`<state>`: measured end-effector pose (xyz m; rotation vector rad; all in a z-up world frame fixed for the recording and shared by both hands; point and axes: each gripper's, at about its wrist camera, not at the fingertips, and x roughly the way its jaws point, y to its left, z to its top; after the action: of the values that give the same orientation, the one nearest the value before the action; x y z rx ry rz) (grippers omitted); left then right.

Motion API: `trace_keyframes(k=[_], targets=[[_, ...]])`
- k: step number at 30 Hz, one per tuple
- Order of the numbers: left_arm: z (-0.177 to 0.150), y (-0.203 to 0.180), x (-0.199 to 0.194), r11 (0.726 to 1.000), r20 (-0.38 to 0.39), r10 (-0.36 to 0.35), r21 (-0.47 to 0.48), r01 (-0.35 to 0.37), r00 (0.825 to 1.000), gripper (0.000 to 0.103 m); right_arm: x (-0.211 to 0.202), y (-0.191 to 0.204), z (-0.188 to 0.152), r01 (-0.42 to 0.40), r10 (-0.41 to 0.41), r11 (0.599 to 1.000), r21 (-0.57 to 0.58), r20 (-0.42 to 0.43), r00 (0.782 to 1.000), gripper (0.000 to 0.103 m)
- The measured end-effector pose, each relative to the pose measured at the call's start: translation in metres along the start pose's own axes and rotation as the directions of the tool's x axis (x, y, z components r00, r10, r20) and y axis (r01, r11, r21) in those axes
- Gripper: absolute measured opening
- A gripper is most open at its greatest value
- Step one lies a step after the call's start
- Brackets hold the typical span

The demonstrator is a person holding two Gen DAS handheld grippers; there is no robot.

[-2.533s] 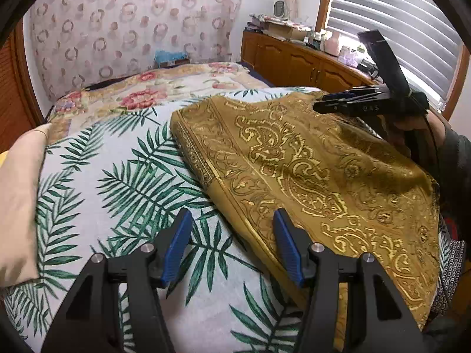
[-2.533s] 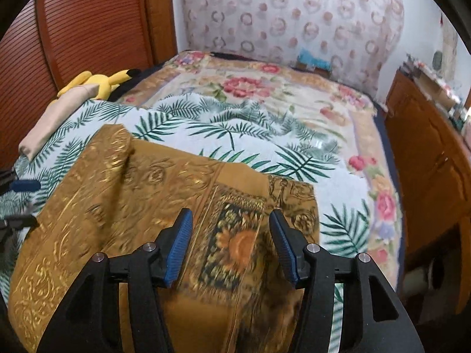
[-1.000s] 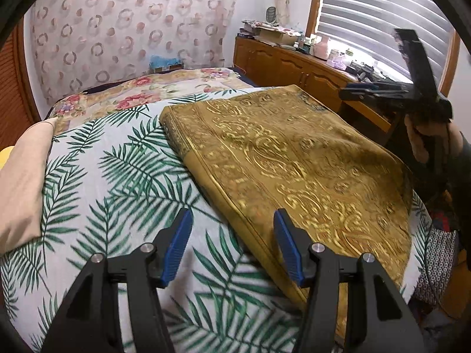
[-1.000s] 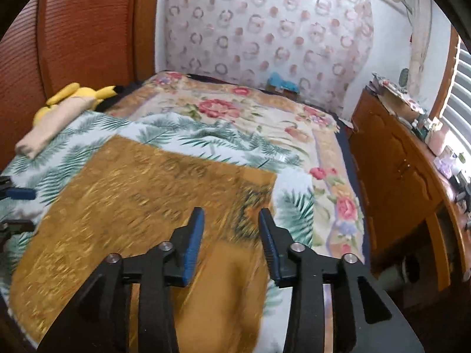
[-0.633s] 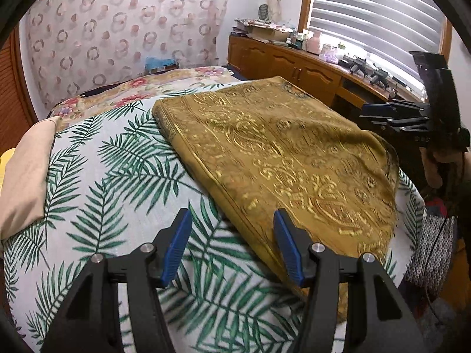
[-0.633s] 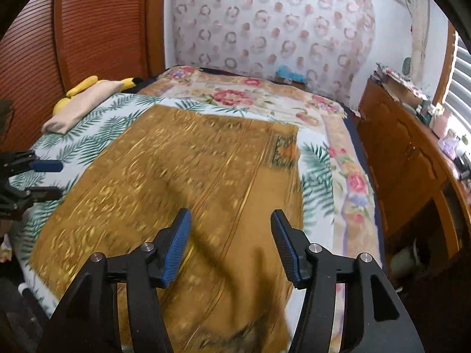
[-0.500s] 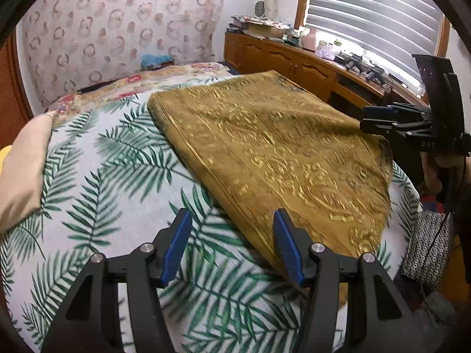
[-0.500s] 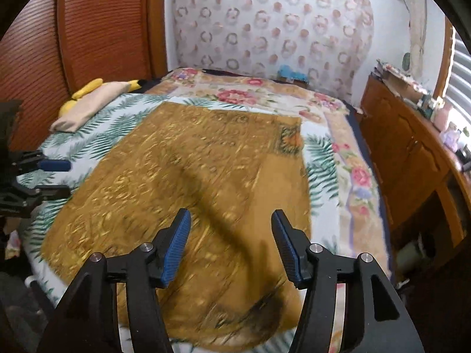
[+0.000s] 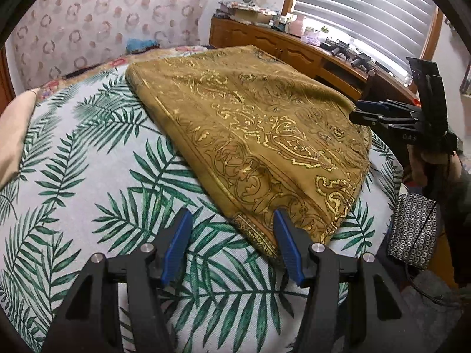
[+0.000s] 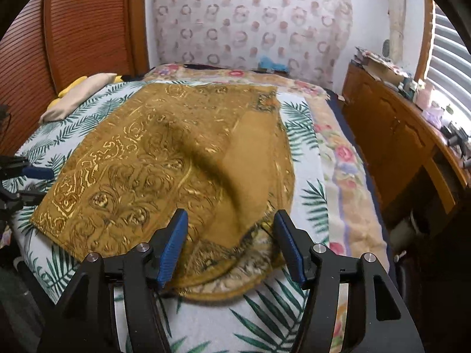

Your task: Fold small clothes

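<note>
A mustard-gold cloth with gold scroll pattern (image 9: 253, 129) lies folded on the palm-leaf bedsheet (image 9: 88, 176). In the right wrist view the cloth (image 10: 153, 158) has a raised wrinkle down its middle and a rounded layered edge near me. My left gripper (image 9: 232, 247) is open and empty, just short of the cloth's near corner. My right gripper (image 10: 229, 244) is open and empty, over the cloth's near edge. The right gripper also shows in the left wrist view (image 9: 368, 113), beside the cloth's right edge. The left gripper shows at the left edge of the right wrist view (image 10: 26, 182).
A beige pillow (image 10: 76, 94) lies at the bed's left side. A floral blanket (image 10: 338, 153) covers the far and right part of the bed. A wooden cabinet (image 10: 397, 135) with clutter runs under the window. A patterned bag (image 9: 412, 232) hangs off the bed.
Both grippers have pulled back toward the foot of the bed, away from the cloth. The cloth has settled flat on the sheet and both grippers stay open.
</note>
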<state>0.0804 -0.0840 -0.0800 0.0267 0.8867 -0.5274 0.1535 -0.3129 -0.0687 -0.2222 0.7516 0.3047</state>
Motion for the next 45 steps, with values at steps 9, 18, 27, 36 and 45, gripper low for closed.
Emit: trace_keyframes(k=[9, 18, 27, 36, 45], targets=[[-0.005, -0.007, -0.004, 0.997, 0.010, -0.075, -0.030, 0.075, 0.997, 0.032, -0.007, -0.002, -0.005, -0.009, 0.008, 1.000, 0.029, 0.020, 1.000, 0.062], [0.009, -0.013, -0.018, 0.991, 0.048, -0.128, -0.020, 0.129, 0.991, 0.000, -0.027, 0.016, 0.000, -0.037, 0.036, 0.999, 0.004, 0.082, 0.996, 0.067], [0.076, -0.011, -0.047, 0.993, 0.209, -0.118, 0.002, 0.120, 0.971, 0.000, -0.045, 0.048, 0.003, -0.139, 0.146, 0.988, -0.067, 0.108, 0.983, 0.072], [0.095, 0.003, -0.028, 0.995, 0.227, -0.083, -0.030, 0.092, 0.970, 0.000, -0.037, 0.062, -0.004, -0.158, 0.166, 0.979, -0.126, 0.052, 0.985, 0.075], [0.091, 0.010, -0.025, 0.996, 0.230, -0.062, -0.050, 0.075, 0.971, 0.000, -0.002, 0.045, -0.011, -0.119, 0.119, 0.986, -0.117, -0.013, 0.993, 0.075]])
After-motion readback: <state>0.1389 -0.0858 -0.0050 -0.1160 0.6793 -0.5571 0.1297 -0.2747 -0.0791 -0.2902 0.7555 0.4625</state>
